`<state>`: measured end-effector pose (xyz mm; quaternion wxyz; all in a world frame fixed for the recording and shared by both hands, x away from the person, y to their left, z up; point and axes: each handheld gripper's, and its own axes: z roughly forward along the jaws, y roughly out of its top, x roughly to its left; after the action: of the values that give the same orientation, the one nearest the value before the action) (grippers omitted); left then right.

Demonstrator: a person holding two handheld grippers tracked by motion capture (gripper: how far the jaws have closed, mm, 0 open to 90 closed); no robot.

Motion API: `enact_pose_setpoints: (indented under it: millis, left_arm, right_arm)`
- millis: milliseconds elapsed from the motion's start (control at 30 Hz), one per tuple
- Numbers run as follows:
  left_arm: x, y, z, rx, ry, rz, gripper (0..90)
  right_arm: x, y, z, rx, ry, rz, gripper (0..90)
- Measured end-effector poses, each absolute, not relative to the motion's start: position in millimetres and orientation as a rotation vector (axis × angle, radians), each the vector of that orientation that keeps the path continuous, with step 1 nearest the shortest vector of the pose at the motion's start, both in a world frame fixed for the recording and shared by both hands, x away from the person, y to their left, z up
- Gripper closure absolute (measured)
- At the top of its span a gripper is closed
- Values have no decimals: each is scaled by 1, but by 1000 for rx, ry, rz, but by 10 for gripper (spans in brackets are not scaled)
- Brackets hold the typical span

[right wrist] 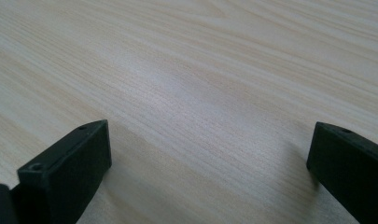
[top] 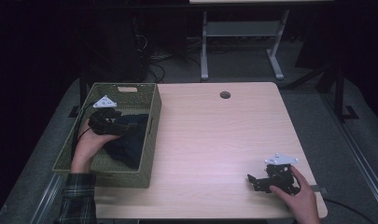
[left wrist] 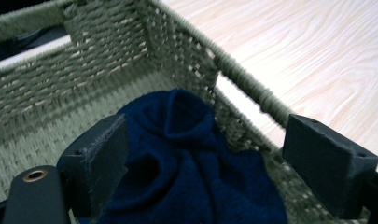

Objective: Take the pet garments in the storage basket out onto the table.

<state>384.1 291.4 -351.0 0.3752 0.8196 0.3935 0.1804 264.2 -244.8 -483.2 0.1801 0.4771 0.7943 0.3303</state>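
While my left tongs (left wrist: pixel 196 154) hang inside the woven basket (top: pixel 151 116), their jaws stand wide, one to each side of the dark blue cloth (left wrist: pixel 186 163), and they grip nothing yet. That cloth (top: pixel 128 140) lies bunched on the basket floor, heaped against the wall nearest the open table (top: pixel 214 140). From the left gripper view I see one jaw just beside a fold; whether it touches the fabric I cannot tell. The other jaw sits up near the basket's rim (left wrist: pixel 242 79).

I judge the step in hand to be taking hold of the cloth. To do it well, I would lower the jaws around the raised hump in the middle, where the folds gather, so the pads catch several layers instead of one loose edge. I would keep the rim-side jaw clear of the weave, since a snag there could drag the basket. Closing should be slow, then a straight lift.

My right tongs (top: pixel 263 181) rest low over bare table near the front right corner, jaws spread wide and empty.
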Motion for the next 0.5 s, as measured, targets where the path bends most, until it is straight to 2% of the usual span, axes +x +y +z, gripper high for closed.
enact_pose_setpoints:
  millis: [500]
  left_arm:
    - [395,294,-378,2138,1059,409,136]
  right_arm:
    - [264,-245,-483,1347,2246,933,0]
